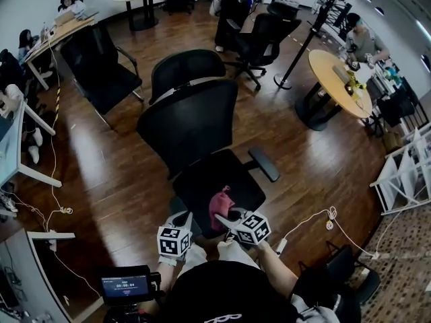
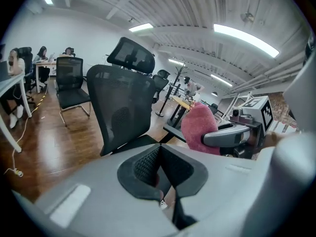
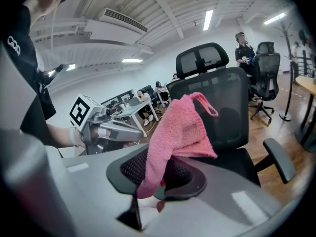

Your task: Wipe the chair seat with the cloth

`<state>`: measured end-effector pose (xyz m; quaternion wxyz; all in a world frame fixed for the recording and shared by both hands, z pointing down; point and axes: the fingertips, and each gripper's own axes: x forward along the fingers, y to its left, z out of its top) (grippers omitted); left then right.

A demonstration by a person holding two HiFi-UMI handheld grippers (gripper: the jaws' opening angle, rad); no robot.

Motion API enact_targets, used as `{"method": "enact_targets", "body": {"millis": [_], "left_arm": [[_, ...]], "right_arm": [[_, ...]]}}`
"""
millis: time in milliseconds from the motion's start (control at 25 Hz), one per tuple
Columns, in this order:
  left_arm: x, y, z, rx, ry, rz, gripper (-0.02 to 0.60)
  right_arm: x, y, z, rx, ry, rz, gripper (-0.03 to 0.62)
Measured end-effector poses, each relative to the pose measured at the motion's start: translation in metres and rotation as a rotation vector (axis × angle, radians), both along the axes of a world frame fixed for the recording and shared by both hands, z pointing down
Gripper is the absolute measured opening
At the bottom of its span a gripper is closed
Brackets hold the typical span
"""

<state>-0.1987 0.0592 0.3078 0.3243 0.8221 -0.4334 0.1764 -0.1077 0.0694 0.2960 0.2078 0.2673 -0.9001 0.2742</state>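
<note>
Wiping a chair seat, approach step. The pink cloth (image 3: 181, 128) is pinched between the jaws of the right gripper (image 3: 161, 165); most of it is bunched beyond the jaws, with a short tail hanging out below them. In the head view the cloth (image 1: 220, 200) is seen over the front part of the black chair seat (image 1: 202, 179), near its front edge; contact with the seat cannot be confirmed. The left gripper (image 2: 159, 150) is held just beside the right one, its jaws pressed together with nothing between them. The step in hand is judged to be the carrying of the cloth to the seat, with no stroke yet made. For the next move, the cloth is to be lowered flat onto the seat and drawn across it, the grip being kept firm so that the cloth is not pulled free
</note>
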Motion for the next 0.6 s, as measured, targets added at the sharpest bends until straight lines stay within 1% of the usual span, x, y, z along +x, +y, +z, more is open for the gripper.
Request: {"method": "enact_targets", "body": {"millis": [160, 240, 320, 400, 600], "left_arm": [[0.008, -0.004, 0.007, -0.026, -0.021, -0.031, -0.006], [0.029, -0.018, 0.013, -0.029, -0.036, -0.050, -0.006], [0.057, -0.044, 0.015, -0.015, -0.043, -0.066, -0.006], [0.072, -0.055, 0.023, -0.025, -0.050, -0.083, -0.006], [0.061, -0.054, 0.061, -0.094, -0.065, -0.171, -0.006]], "right_arm": [[0.007, -0.012, 0.010, -0.022, -0.012, -0.023, 0.075], [0.027, -0.029, 0.018, -0.018, -0.021, -0.039, 0.075], [0.051, -0.057, 0.024, -0.008, -0.027, -0.054, 0.075], [0.059, -0.070, 0.030, -0.021, -0.033, -0.081, 0.075], [0.045, -0.080, 0.071, -0.074, -0.017, -0.160, 0.075]]}}
